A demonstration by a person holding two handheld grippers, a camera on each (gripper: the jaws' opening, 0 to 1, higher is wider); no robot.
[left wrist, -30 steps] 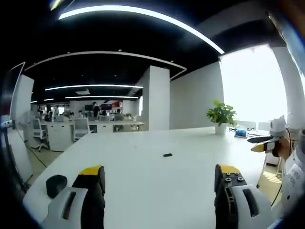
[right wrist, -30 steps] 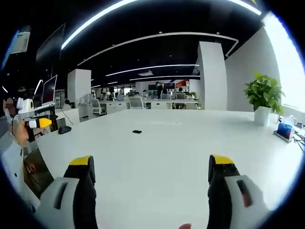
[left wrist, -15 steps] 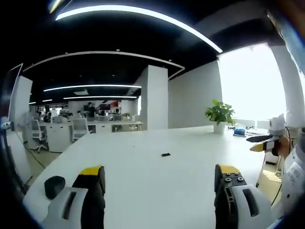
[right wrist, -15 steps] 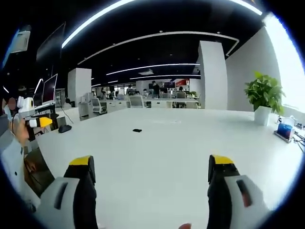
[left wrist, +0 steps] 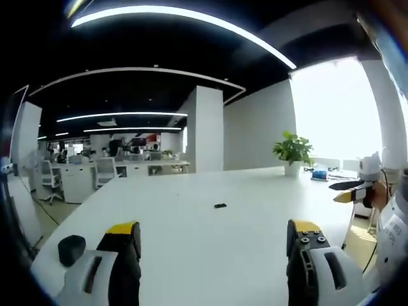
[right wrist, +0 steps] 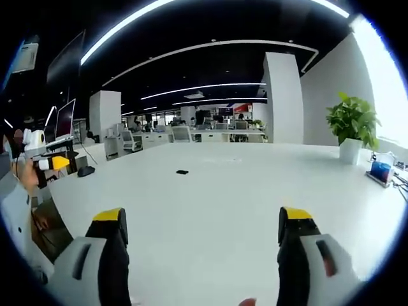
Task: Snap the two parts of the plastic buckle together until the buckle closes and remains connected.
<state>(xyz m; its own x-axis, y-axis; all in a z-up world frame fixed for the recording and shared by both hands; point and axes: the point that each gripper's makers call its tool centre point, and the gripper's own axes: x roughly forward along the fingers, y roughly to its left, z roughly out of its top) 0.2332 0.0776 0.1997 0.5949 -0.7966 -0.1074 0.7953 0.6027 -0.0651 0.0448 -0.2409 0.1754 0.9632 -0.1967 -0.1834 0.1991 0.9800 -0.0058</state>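
Distant buckle [left wrist: 220,206] too small for detail

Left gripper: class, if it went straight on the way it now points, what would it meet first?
Probably the white table; the small black buckle lies roughly ahead between the open left gripper jaws, though depth is unclear.

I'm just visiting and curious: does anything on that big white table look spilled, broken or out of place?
Nothing stands out. The white table looks clean, with a small black object far from both open grippers, a dark mouse-like item near one corner, and a potted plant upright.

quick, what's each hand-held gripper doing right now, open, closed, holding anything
Left hand-held gripper: open, holding nothing.
Right hand-held gripper: open, holding nothing.
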